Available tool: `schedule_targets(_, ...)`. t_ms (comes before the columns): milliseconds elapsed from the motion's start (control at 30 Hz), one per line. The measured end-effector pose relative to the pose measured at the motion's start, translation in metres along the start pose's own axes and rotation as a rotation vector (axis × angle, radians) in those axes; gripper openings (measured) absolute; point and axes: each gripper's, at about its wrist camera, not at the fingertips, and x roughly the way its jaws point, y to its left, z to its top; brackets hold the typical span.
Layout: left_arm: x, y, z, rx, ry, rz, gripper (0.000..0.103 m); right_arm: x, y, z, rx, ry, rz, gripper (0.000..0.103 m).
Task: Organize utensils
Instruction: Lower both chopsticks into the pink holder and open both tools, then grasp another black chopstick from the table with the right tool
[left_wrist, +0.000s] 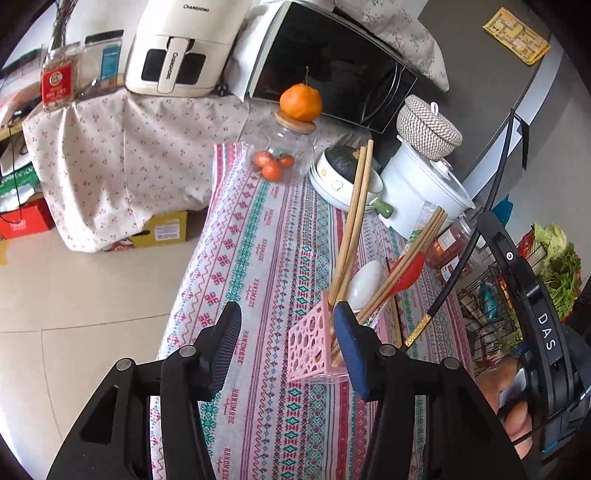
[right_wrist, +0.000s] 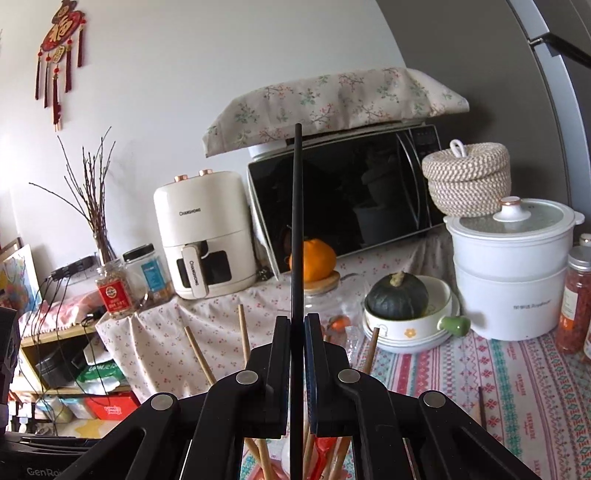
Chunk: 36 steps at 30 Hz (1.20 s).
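The patterned tablecloth (left_wrist: 266, 236) covers the table, and everything else is placed from the pink perforated holder (left_wrist: 314, 347) standing on it. Well behind the holder, the black microwave (left_wrist: 332, 66) sits beside the white air fryer (left_wrist: 177, 48). Nearer to the holder on its right-rear side is the white steamer pot (left_wrist: 417, 192) with a woven basket (left_wrist: 428, 125) on top. Next to the pot is a bowl holding a dark green squash (right_wrist: 397, 297), and beside that a glass jar (left_wrist: 284, 151) with an orange (left_wrist: 300, 102) on its lid.

The left gripper (left_wrist: 288, 350) hovers just in front of the holder, its jaws spread wide, the right finger against the holder's near edge. The right gripper (right_wrist: 297, 354) hangs above the holder, clamped tight on a black chopstick (right_wrist: 297, 229) that points up.

Inside the holder stand wooden chopsticks (left_wrist: 354, 221), a white spoon (left_wrist: 364, 282) and a red spoon (left_wrist: 406, 275). Another black chopstick (left_wrist: 393, 295) lies on the cloth just right of the holder.
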Motion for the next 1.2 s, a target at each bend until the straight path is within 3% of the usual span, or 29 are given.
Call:
schedule_targets(400,-0.004,-0.001,0.004,-0.004,0.006,-0.044,0.055,0.025,0.005,-0.038,-0.097,0.063,-0.07,0.007)
schedule_targets(633,-0.001,-0.014,-0.002,0.046,0.015,-0.046,0.055,0.009,-0.003,-0.026,-0.09,0.08,-0.086,0.008)
schedule_targets(700,-0.002,-0.018,-0.005,0.058,0.017,-0.048,0.055,0.004,-0.014,-0.016,-0.062,0.099,-0.103,0.012)
schedule_targets(733,-0.002,-0.02,-0.006,0.066,0.02,-0.054,0.055,0.001,-0.021,-0.01,-0.049,0.113,-0.116,0.022)
schedule_targets(800,-0.002,-0.026,-0.01,0.089,0.021,-0.065,0.055,-0.001,-0.039,-0.001,-0.022,0.161,-0.132,0.039)
schedule_targets(1000,0.003,-0.051,-0.026,0.155,0.043,-0.068,0.055,-0.001,-0.103,0.003,0.046,0.314,-0.255,0.04)
schedule_targets(1200,0.015,-0.075,-0.047,0.205,0.089,-0.058,0.055,0.019,-0.152,-0.034,0.143,0.551,-0.315,0.04)
